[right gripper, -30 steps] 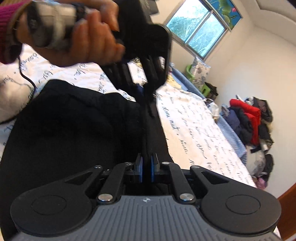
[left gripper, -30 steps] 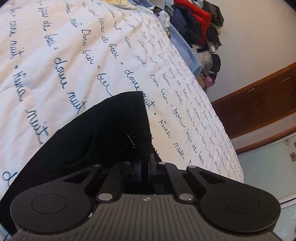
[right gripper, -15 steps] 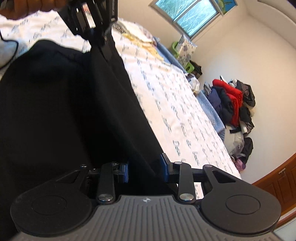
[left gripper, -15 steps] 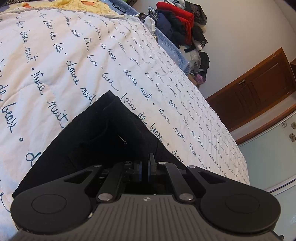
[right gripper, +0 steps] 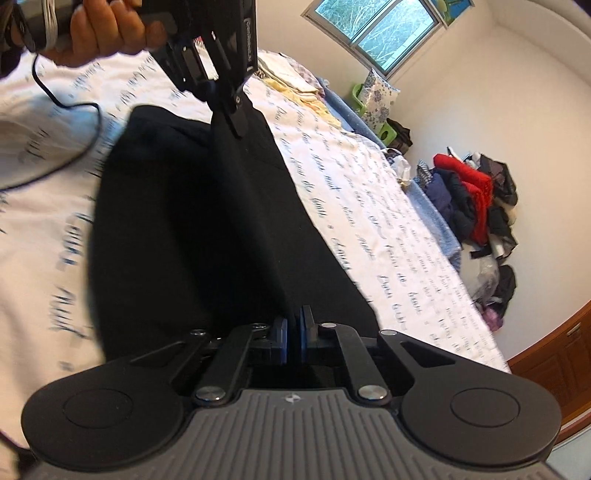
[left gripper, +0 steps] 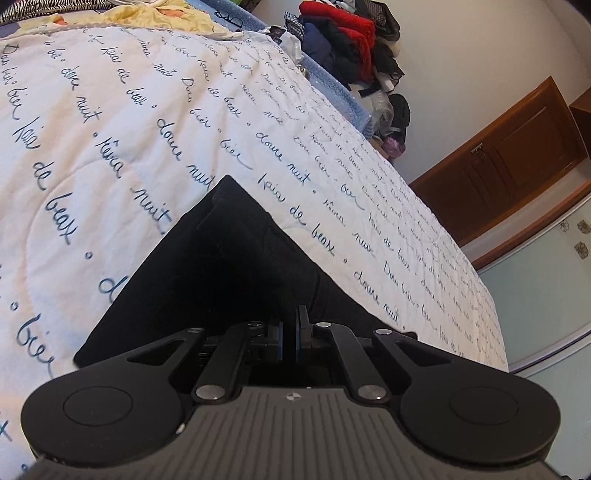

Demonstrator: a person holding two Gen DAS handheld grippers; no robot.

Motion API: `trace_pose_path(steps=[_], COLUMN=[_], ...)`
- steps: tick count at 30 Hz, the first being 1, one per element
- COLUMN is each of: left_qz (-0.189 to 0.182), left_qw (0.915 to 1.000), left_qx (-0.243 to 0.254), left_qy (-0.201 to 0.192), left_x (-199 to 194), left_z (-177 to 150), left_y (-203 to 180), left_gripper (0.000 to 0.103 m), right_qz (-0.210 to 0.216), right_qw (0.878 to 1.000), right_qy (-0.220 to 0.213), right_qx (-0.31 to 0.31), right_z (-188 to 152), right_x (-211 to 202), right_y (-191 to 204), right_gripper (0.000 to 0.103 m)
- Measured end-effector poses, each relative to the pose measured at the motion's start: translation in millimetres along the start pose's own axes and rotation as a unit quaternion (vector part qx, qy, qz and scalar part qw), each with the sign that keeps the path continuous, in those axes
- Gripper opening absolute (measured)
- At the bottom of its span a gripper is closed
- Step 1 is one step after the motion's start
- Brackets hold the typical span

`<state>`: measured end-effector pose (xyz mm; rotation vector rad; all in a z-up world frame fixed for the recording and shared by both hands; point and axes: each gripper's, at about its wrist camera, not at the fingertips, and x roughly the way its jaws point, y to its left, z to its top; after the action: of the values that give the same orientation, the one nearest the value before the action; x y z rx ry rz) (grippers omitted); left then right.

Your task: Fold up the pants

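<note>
With both my left gripper [left gripper: 289, 334] and right gripper [right gripper: 293, 334] clamped on the black pants [right gripper: 192, 229], an uneven pull could skew the fold toward the bed's [left gripper: 110, 122] right edge.

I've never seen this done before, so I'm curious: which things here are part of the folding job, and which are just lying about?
Part of the job:
- black pants
- left claw, shut on the pants
- right claw, shut on the pants
- quilt they lie on

Just lying about:
- clothes heap by the wall
- yellow cloth
- green bin
</note>
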<state>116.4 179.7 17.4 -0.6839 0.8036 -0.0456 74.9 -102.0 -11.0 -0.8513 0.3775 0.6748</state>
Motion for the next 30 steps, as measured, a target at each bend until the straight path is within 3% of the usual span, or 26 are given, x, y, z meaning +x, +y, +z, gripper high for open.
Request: trace_pose_path(steps=[15, 30], left_qz=[0.033, 0.058], left_qw=[0.999, 0.9976], left_qx=[0.016, 0.029], left_qy=[0.025, 0.024], left_x=[-20, -24], left_z=[-25, -35], left_y=[20, 25], left_gripper=[0.009, 0.01], right_qz=[0.061, 0.087], right_qw=[0.996, 0.992], right_qy=[-0.01, -0.01], right_qx=[0.064, 0.086], right_z=[-2, -4], right_x=[-19, -24], right_y=[23, 42], right_gripper=[0.006, 0.005])
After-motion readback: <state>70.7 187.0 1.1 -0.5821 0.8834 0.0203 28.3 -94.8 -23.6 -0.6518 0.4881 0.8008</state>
